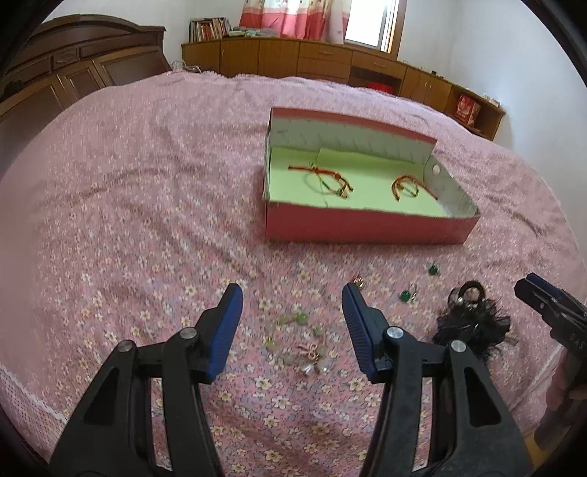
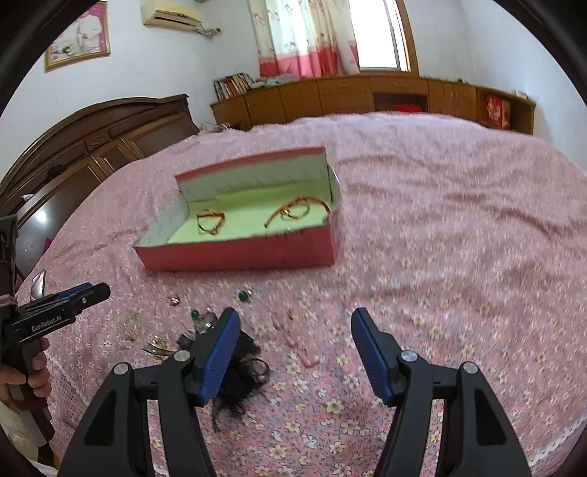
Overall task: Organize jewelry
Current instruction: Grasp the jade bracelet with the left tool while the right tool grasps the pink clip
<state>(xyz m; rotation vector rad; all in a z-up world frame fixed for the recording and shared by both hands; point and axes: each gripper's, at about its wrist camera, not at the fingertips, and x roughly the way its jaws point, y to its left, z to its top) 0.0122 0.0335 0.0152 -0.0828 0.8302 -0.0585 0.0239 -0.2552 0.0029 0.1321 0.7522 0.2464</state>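
Lying between open fingers: bead bracelet

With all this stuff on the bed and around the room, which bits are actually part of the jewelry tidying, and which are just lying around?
Part of the job:
- red box
- two cord bracelets already in it
- bead bracelet
- green earrings
- ring
- black hair tie
- pink piece

Just lying about:
- books
- curtain
- cabinets
- air conditioner
- wall picture

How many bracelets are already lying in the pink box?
2. One red cord bracelet lies toward the left end of the box in the left camera's view, the other bracelet toward its right end. None seems hidden.
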